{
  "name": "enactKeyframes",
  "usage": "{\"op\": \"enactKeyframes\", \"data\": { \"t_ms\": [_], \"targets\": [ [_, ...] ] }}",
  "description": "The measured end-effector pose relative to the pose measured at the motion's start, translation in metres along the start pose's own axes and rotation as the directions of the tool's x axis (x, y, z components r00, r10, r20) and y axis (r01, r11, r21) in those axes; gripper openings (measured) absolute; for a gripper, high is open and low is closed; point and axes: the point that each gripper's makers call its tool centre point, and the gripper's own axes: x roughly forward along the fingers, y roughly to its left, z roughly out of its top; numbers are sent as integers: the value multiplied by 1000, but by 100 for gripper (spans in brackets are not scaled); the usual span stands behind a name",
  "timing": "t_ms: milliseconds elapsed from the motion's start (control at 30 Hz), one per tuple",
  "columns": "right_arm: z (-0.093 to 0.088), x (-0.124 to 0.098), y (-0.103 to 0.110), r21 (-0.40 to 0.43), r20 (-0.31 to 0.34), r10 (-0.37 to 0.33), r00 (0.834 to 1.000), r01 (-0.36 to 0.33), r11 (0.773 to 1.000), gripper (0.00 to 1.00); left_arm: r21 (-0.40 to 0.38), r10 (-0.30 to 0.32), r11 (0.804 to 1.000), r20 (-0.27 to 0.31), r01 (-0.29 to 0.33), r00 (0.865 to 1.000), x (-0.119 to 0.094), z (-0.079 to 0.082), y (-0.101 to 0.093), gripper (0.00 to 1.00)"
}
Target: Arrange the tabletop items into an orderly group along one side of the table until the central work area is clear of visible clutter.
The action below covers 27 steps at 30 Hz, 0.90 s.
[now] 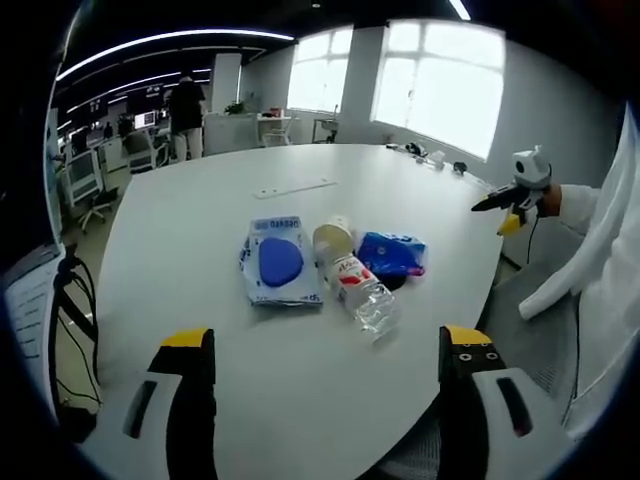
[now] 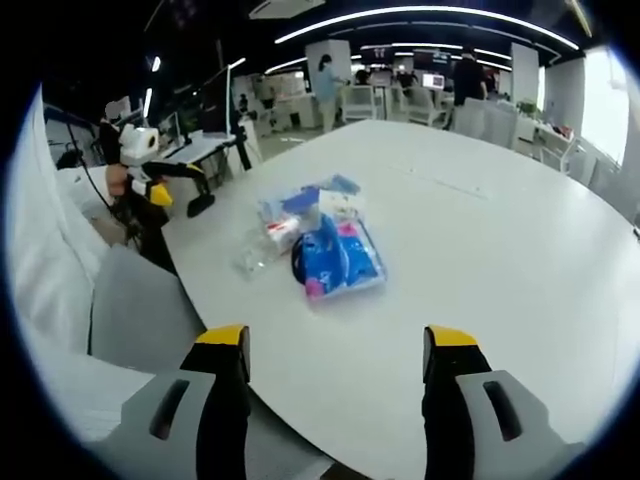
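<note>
A clear bottle (image 1: 358, 285) is laid on its side on the white table (image 1: 200, 230), between a white packet (image 1: 280, 262) and a blue bag (image 1: 392, 254). Both the left gripper (image 1: 325, 352) and the right gripper (image 2: 335, 350) are held wide apart, with nothing between the jaws.

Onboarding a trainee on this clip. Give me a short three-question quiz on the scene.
1. True or false: the plastic bottle stands upright.
2. In the left gripper view, what lies left of the bottle? A) white pouch with a blue oval B) mug C) laptop
3. Fill in: the left gripper and right gripper both have jaws that are ____.

Key: 1 false, it lies on its side; 2 A; 3 open.
</note>
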Motion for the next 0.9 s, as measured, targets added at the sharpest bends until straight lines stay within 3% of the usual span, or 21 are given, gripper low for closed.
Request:
{"op": "enactKeyframes", "data": {
  "t_ms": [900],
  "targets": [
    [9, 37, 1, 54, -13, -46, 999, 47, 997, 64, 8, -31, 999, 7, 31, 999, 16, 9, 2, 94]
  ]
}}
